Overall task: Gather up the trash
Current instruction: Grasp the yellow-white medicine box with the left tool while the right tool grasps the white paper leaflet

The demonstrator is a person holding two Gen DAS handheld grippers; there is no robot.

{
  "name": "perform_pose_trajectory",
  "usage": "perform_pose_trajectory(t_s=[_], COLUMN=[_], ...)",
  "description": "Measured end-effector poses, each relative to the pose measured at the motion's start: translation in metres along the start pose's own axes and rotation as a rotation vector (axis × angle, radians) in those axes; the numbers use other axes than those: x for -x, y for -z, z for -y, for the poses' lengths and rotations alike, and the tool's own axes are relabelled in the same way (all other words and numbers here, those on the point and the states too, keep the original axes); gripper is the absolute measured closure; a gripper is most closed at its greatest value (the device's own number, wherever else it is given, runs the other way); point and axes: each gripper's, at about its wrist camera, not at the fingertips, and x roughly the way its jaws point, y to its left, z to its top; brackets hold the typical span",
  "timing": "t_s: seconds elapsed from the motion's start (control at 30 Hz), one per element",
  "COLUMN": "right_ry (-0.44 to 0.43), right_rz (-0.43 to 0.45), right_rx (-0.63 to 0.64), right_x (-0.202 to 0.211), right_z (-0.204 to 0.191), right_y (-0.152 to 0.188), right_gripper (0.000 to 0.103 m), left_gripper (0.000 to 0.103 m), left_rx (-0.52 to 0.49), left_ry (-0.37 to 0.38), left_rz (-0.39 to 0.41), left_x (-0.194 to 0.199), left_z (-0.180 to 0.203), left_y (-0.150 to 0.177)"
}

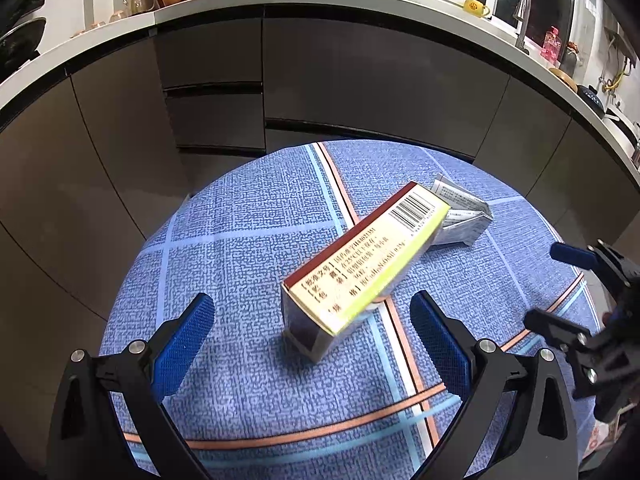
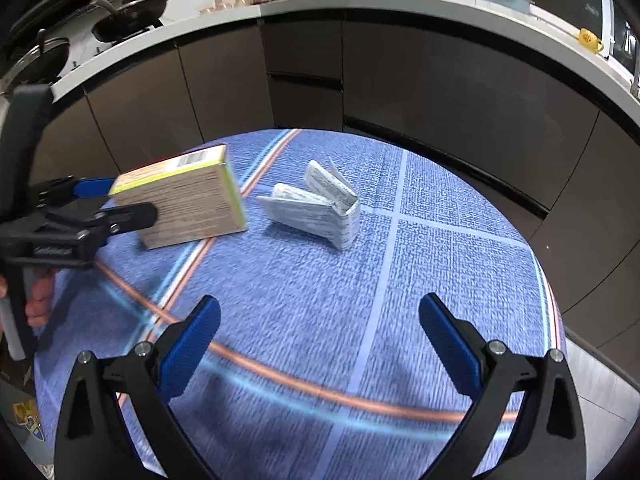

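The cloth [image 1: 248,240] is woven blue, crossed by pale-blue, white and orange stripes. The box [image 1: 360,276] is cream, edged maroon and yellow-green.

Round bench [image 1: 224,240] with blue checked cloth; medicine box [image 1: 360,264] tilted ahead between the left jaws, folded paper leaflet [image 2: 320,208] beyond it, ahead of the right jaws.

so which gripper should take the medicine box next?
Left. The left gripper is open with the medicine box lined up between its fingers; the right gripper is open too, but faces bare tablecloth nearer the folded leaflet.
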Motion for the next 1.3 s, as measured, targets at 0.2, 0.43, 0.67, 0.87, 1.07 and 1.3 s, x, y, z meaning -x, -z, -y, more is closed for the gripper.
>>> perform_pose_trajectory(t_s=[0.2,0.43,0.67,0.87,1.07,1.3], right_ry=[-0.003,-0.014,-0.038,-0.061,-0.058,-0.047], right_rz=[-0.039,-0.073,-0.056,-0.048,-0.06,-0.056], right_rx=[-0.006,-0.008,-0.005,0.031,0.044,0.028], right_x=[-0.03,-0.057,-0.068,-0.074,-0.08,-0.073], right_z=[0.009,0.017,0.022,0.013,0.004,0.005], right_y=[-0.015,-0.031,-0.049,-0.056,-0.057,-0.052], right_gripper=[0.003,0.003,0.003,0.013,0.048,0.084], left_gripper=[0.009,0.009,0.017,0.03,0.045,0.063], left_rx=[-0.01,-0.008,-0.013,-0.016,-0.014,-0.005], left_ry=[0.012,0.055,0.091,0.126,0.149,0.157], left_rz=[-0.01,-0.015,-0.019,-0.025,-0.028,-0.019], left_x=[-0.015,-0.027,-0.037,-0.041,-0.036,-0.027], left_z=[0.0,-0.004,-0.006,-0.003,0.004,0.006], left_y=[-0.003,-0.01,-0.018,-0.021,-0.016,-0.013])
